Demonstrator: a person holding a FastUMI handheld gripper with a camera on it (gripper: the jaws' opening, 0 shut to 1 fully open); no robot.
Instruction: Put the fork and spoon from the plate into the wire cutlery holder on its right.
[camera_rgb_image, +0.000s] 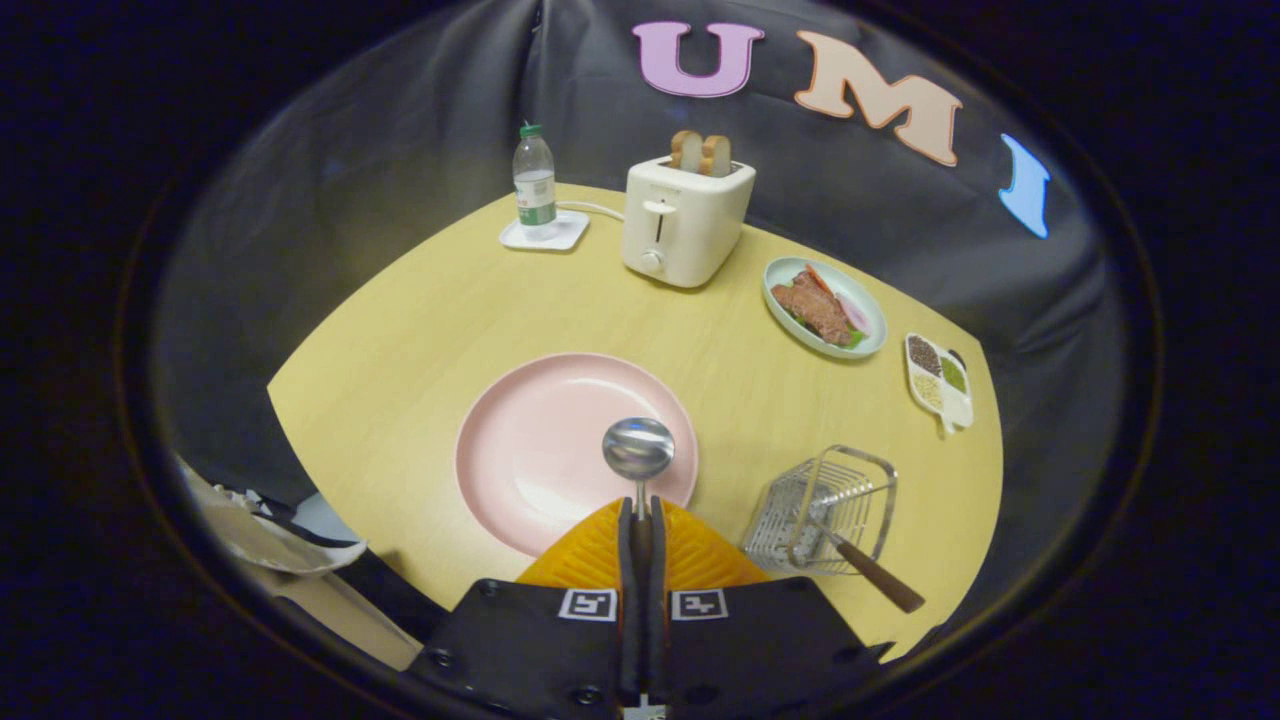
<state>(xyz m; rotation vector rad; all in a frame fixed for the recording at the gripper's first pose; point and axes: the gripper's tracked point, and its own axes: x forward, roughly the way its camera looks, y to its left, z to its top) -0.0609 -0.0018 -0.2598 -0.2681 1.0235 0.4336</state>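
shiny metal spoon (639, 452) clamped by its handle between the 2 fingers of the gripper (640, 515), bowl poking forward over the round pink plate (540, 450). square wire cutlery holder (825, 505) just off to the right on the wooden table (420, 300), already holding a brown-handled utensil (868, 570), probably the fork. looks like a short rightward carry, then tipping the long axis upright to drop in.

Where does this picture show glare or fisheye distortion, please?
Gripper view: glare on the spoon bowl held in the shut tongs and a soft sheen on the pink plate; fisheye bends the table edges into curves; focus looks sharp throughout.
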